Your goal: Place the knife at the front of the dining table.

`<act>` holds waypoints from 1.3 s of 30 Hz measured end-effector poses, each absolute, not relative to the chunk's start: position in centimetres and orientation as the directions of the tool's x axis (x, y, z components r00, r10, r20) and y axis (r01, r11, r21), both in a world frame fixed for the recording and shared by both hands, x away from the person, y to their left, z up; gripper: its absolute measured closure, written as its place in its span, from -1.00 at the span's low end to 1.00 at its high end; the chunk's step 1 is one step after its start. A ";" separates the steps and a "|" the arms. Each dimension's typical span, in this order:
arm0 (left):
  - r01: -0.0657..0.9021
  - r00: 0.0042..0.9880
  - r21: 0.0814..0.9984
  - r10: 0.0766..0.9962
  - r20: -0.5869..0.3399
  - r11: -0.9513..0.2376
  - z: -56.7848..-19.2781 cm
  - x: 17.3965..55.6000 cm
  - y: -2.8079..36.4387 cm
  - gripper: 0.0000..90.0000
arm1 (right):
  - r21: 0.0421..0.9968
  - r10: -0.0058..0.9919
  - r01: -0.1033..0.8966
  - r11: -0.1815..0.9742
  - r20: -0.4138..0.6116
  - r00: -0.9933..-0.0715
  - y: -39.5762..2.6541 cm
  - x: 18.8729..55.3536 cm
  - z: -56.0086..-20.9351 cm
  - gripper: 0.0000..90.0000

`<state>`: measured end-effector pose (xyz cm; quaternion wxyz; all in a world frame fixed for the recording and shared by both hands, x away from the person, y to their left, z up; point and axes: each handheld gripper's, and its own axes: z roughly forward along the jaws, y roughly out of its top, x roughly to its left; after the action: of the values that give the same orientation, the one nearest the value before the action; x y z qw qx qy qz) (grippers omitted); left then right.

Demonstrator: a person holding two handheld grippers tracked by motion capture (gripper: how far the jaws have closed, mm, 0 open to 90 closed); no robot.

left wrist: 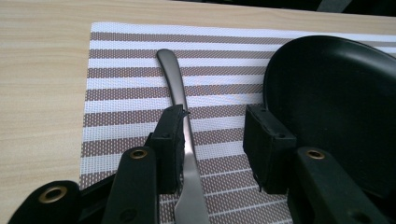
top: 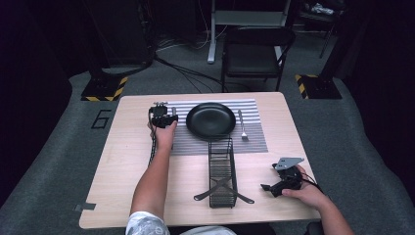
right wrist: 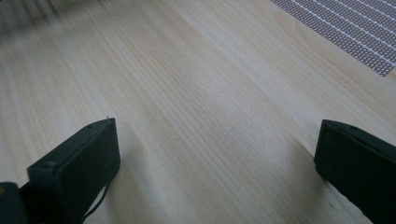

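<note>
Black jaws of the left claw (left wrist: pixel 212 149) rise at the bottom of the left gripper view, standing apart over a brown-and-white striped woven placemat (left wrist: pixel 130 93), with a slim silver metal utensil (left wrist: pixel 180 112) lying flat on the mat between them; the near pad sits right against the handle's edge while the other pad stands clear of it, so the claw is open and nothing is gripped. That view also shows the utensil's curved handle tip pointing away and the rim of a round black shallow plate (left wrist: pixel 336 107) just beside the far jaw. From the high view, the left forearm reaches straight forward from the near edge of the pale wooden desk (top: pixel 122 161), hand wrapped on the left claw (top: pixel 164 119) at the mat's left end, left of the plate (top: pixel 211 120). A silver fork (top: pixel 242 125) lies on the mat on the plate's other side, and a black wire rack (top: pixel 221 171) with crossed dark utensils stands in front of the mat. The right hand (top: pixel 306 192) rests near the desk's near right corner, holding the right claw (top: pixel 269 187) pointed left and low. The right gripper view shows those jaws wide apart over bare wood grain, holding nothing, with a corner of the mat at the upper right.
</note>
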<state>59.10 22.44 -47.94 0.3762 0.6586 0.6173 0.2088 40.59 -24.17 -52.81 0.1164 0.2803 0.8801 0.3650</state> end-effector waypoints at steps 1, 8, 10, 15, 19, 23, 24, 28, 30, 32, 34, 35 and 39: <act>0.657 0.158 0.753 0.968 -0.196 0.045 -47.7 58.9 22.5 0.29 | 0.708 0.580 0.409 0.575 0.000 -0.815 -24.2 40.6 -52.8 -1.00; 0.643 0.213 0.766 0.953 -0.217 0.031 -46.1 57.0 23.0 0.21 | 0.708 0.580 0.409 0.575 0.000 -0.815 -24.2 40.6 -52.8 -1.00; 0.637 0.227 0.770 0.948 -0.221 0.027 -45.6 56.4 23.0 0.20 | 0.708 0.580 0.409 0.575 0.000 -0.815 -24.2 40.6 -52.8 -1.00; 0.622 0.291 0.783 0.931 -0.220 -0.009 -44.1 54.4 22.9 0.18 | 0.708 0.577 0.407 0.578 -0.001 -0.817 -24.2 40.6 -52.8 -1.00; 0.595 0.350 0.802 0.917 -0.193 -0.058 -42.7 52.6 22.8 0.17 | 0.708 0.579 0.409 0.576 0.000 -0.815 -24.2 40.6 -52.8 -1.00; 0.573 0.390 0.814 0.904 -0.173 -0.092 -41.6 50.9 22.9 0.14 | 0.708 0.580 0.409 0.575 0.000 -0.815 -24.2 40.6 -52.8 -1.00; 0.567 0.398 0.819 0.902 -0.171 -0.095 -41.4 50.5 23.0 0.13 | 0.708 0.579 0.409 0.575 0.000 -0.815 -24.2 40.6 -52.8 -1.00; 0.553 0.421 0.826 0.892 -0.164 -0.110 -41.0 49.2 23.4 0.09 | 0.708 0.580 0.409 0.575 0.000 -0.815 -24.2 40.6 -52.8 -1.00; 0.555 0.430 0.824 0.888 -0.162 -0.118 -41.1 48.6 23.5 0.09 | 0.708 0.578 0.408 0.577 -0.001 -0.816 -24.2 40.6 -52.8 -1.00; 0.556 0.436 0.822 0.886 -0.158 -0.127 -41.3 48.1 23.7 0.08 | 0.708 0.579 0.409 0.576 0.000 -0.816 -24.2 40.6 -52.8 -1.00; 0.556 0.448 0.819 0.881 -0.150 -0.143 -41.4 47.5 23.9 0.08 | 0.708 0.579 0.409 0.576 -0.001 -0.815 -24.2 40.6 -52.8 -1.00; 0.558 0.453 0.816 0.879 -0.150 -0.149 -41.6 47.1 24.0 0.08 | 0.708 0.579 0.409 0.576 0.000 -0.815 -24.2 40.6 -52.8 -1.00; 0.561 0.465 0.811 0.874 -0.143 -0.166 -41.8 45.9 24.5 0.08 | 0.708 0.580 0.409 0.575 0.000 -0.815 -24.2 40.6 -52.8 -1.00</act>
<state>45.88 24.48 -41.82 0.4278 0.7413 0.4838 0.1827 40.59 -24.16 -52.81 0.1166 0.2811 0.8798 0.3653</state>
